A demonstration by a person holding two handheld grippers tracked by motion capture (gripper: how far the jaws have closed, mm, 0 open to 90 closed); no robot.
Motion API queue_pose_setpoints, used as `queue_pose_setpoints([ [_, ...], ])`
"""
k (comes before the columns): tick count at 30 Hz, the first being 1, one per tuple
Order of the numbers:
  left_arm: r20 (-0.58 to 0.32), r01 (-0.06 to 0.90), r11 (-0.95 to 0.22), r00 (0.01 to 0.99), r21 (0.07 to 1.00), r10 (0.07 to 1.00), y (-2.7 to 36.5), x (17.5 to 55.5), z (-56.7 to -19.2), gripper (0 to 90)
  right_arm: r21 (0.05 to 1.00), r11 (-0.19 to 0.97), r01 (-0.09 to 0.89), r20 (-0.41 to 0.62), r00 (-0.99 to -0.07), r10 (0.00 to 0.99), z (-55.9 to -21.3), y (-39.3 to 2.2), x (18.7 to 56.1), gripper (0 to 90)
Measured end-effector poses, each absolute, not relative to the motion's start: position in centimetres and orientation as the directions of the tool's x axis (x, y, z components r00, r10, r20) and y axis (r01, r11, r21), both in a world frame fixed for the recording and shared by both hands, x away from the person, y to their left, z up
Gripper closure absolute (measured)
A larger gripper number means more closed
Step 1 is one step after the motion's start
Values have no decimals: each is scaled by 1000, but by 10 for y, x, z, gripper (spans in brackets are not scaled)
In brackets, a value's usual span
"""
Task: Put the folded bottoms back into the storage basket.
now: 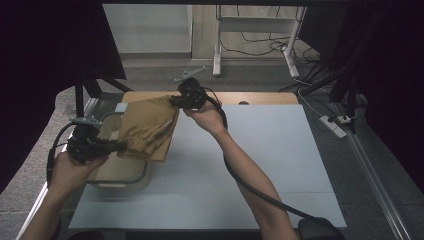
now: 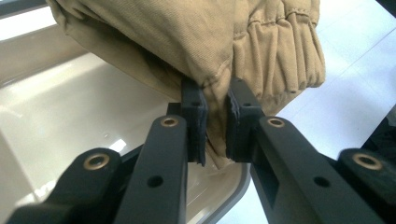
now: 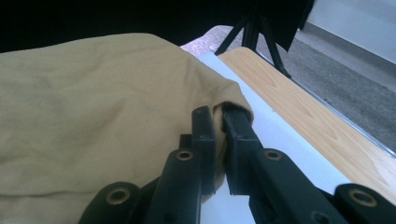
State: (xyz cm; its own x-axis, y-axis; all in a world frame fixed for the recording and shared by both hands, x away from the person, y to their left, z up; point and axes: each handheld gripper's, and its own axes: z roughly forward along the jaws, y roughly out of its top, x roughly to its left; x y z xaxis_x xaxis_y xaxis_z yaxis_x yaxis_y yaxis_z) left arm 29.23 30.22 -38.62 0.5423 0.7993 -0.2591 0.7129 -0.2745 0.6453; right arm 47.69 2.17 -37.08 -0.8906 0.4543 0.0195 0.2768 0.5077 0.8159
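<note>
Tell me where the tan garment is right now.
In the high view the tan garment hangs at the table's left, stretched between the left gripper and right gripper, above the beige bin.

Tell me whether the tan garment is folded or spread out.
Folded: the tan garment hangs as a compact layered bundle between the left gripper and right gripper, above the bin.

from above the table's (image 1: 260, 165) near edge we look forward and down; both gripper views sit close (sharing the tan cloth (image 1: 147, 127)).
</note>
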Motion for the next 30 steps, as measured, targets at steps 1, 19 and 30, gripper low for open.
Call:
queue_pose_setpoints([
  [1, -261, 714, -271, 540, 645, 801, 305, 291, -387, 790, 816, 509, 275, 20, -892, 451, -371, 24, 476, 842],
  [19, -263, 743, -233, 484, 627, 835, 346, 271, -394, 791, 817, 522, 244, 22, -919, 394, -380, 68, 466, 842],
  [30, -252, 765, -222, 448, 605, 858, 364, 265, -400, 791, 813, 529, 245, 33, -925, 378, -393, 91, 462, 843],
])
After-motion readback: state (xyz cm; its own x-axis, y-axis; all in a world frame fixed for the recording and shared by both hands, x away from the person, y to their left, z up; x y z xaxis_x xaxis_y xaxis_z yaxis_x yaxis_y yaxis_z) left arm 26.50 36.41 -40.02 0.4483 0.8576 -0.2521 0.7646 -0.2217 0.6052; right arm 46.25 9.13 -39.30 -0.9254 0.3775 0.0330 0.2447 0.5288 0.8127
